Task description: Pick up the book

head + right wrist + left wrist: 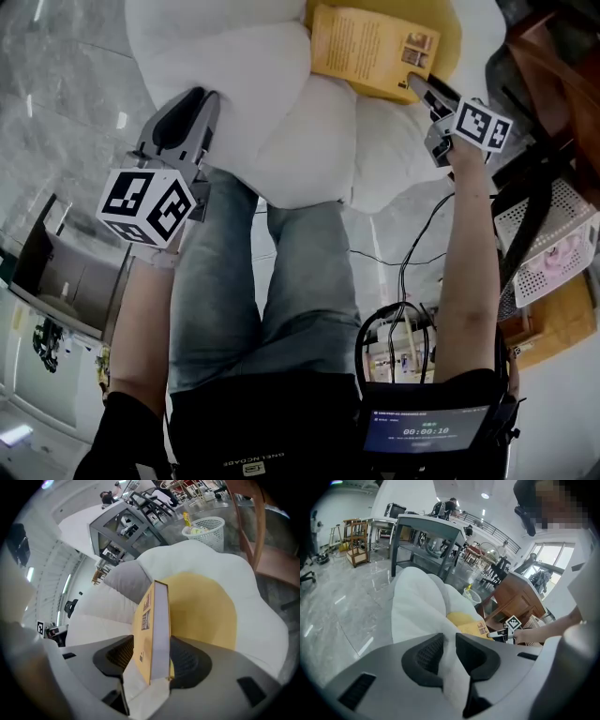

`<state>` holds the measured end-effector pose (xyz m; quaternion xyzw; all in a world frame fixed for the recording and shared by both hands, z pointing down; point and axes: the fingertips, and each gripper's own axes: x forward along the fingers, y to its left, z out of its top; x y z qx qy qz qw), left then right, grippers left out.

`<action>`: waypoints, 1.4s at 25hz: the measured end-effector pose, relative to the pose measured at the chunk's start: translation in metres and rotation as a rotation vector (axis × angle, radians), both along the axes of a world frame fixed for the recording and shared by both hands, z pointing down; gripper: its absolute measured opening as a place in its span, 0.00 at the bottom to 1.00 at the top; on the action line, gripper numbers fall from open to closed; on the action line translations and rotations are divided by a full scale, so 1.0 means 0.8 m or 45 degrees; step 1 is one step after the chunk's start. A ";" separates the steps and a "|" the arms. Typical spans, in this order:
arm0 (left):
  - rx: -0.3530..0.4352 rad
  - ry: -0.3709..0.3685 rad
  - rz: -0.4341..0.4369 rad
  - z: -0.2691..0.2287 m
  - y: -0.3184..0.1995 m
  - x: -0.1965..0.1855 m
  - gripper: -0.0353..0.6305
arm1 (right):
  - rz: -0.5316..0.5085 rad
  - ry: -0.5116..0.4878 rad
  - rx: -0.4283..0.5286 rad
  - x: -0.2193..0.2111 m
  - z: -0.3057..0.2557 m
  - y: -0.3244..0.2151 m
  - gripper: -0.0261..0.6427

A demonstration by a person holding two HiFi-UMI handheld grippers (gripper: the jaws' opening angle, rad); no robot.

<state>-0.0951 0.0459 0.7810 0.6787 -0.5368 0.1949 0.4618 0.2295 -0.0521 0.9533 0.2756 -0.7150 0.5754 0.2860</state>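
Observation:
A yellow book (375, 52) lies on a big white cushion (244, 84) with a yellow patch (445, 23). My right gripper (419, 84) is shut on the book's near right corner. In the right gripper view the book (159, 620) stands edge-on between the jaws of that gripper (152, 653), its white page edge facing me. My left gripper (208, 101) sits at the cushion's left edge. In the left gripper view its jaws (450, 639) are nearly together with a fold of the white cushion (417, 602) between them; the book (474, 627) and right gripper (498, 633) show beyond.
The person's jeans-clad legs (262, 281) are below the cushion. Dark wooden furniture (553, 56) and a white perforated basket (553, 244) stand at the right. An open box (56, 281) is at the left. A white wastebasket (204, 527) and a grey table (426, 531) lie beyond the cushion.

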 end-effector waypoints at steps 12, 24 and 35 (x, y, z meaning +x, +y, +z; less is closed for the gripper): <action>-0.097 0.205 0.080 -0.001 -0.001 0.002 0.19 | -0.062 0.015 0.029 -0.027 -0.065 0.000 0.43; -0.152 0.254 0.115 -0.003 0.008 -0.035 0.18 | -0.158 0.185 0.145 -0.106 -0.113 0.007 0.43; -0.186 0.275 0.118 -0.004 0.004 -0.043 0.18 | -0.142 0.406 0.199 -0.144 -0.122 -0.010 0.43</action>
